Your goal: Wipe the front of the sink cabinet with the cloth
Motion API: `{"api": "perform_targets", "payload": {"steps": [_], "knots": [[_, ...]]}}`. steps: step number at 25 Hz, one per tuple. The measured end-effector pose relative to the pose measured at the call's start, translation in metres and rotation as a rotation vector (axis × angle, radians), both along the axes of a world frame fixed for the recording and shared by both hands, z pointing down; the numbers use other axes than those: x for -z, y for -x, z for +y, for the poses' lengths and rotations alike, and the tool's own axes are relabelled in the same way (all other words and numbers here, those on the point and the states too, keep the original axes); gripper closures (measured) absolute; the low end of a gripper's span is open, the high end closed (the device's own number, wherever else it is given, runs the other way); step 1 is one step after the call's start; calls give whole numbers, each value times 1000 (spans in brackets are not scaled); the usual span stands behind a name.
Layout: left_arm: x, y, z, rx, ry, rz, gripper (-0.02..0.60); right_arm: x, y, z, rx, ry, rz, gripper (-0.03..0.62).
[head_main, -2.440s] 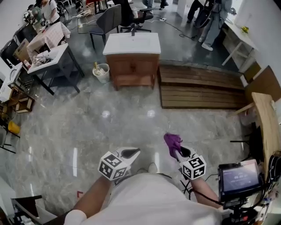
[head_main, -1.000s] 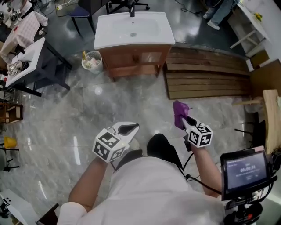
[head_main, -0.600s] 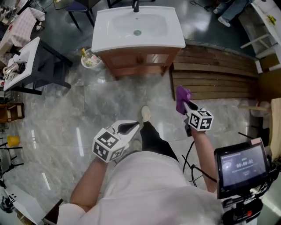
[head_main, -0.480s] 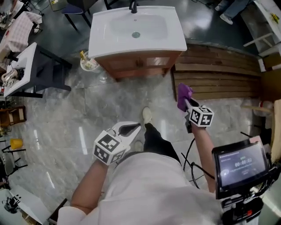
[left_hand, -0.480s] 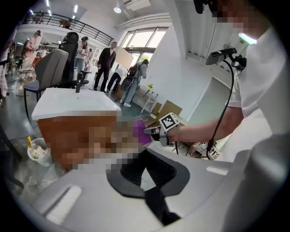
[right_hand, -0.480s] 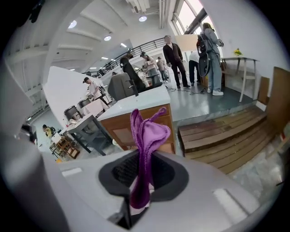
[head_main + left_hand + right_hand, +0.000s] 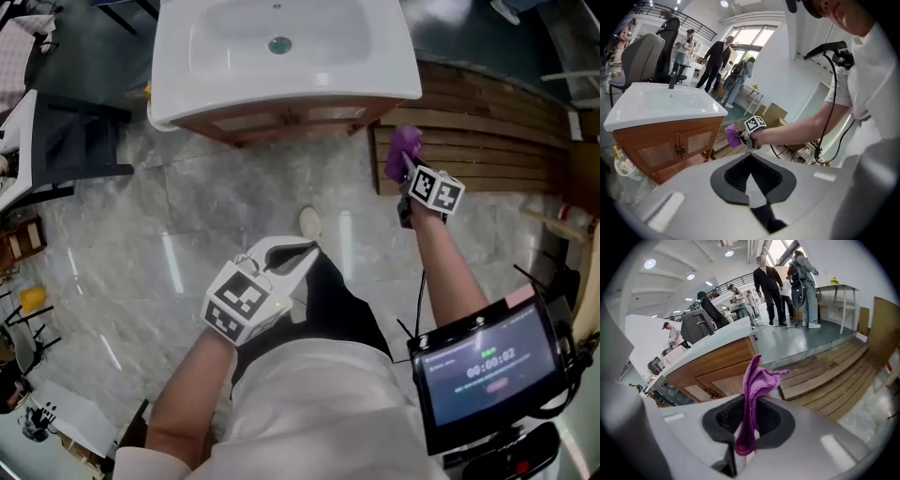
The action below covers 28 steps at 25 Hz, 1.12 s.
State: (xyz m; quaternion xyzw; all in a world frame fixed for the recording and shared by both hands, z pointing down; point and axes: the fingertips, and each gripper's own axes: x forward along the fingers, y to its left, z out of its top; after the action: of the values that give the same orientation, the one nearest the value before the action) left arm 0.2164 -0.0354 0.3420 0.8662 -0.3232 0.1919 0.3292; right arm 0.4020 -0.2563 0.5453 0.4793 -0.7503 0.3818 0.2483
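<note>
The sink cabinet (image 7: 281,117) is brown wood with two doors under a white basin (image 7: 281,47); its front also shows in the left gripper view (image 7: 670,150) and the right gripper view (image 7: 722,366). My right gripper (image 7: 409,171) is shut on a purple cloth (image 7: 403,150), held out a little short of the cabinet's right front corner. The cloth (image 7: 754,390) stands up crumpled between the jaws of the right gripper (image 7: 747,441). My left gripper (image 7: 286,253) hangs lower, near my body, shut with nothing in it. It (image 7: 757,187) looks toward the cabinet and the cloth (image 7: 730,136).
A slatted wooden platform (image 7: 478,122) lies right of the cabinet. A dark table (image 7: 56,141) stands at the left, and a small bin (image 7: 623,168) sits by the cabinet's left side. My shoe (image 7: 309,222) is on the marble floor. Several people stand in the background (image 7: 768,282).
I have walked up to the sink cabinet, which now fills the top of the head view. The right gripper with the cloth has risen toward the cabinet's right corner; the left stayed low.
</note>
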Motion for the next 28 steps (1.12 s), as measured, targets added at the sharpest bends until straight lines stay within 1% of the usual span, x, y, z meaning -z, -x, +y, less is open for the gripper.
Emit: {"api": "perform_targets", "payload": {"steps": [5, 9, 18, 22, 28], "knots": [[-21, 5, -15, -32, -8, 13, 574, -30, 14, -39, -66, 12, -6, 539], [-30, 18, -21, -34, -14, 21, 574, -36, 36, -59, -76, -4, -26, 539], [-46, 50, -14, 16, 1, 42, 574, -41, 102, -63, 51, -49, 17, 539], [-47, 66, -10, 45, 2, 50, 574, -38, 136, -58, 135, -67, 42, 539], [-50, 91, -5, 77, -6, 61, 574, -43, 192, -44, 227, -61, 41, 539]]}}
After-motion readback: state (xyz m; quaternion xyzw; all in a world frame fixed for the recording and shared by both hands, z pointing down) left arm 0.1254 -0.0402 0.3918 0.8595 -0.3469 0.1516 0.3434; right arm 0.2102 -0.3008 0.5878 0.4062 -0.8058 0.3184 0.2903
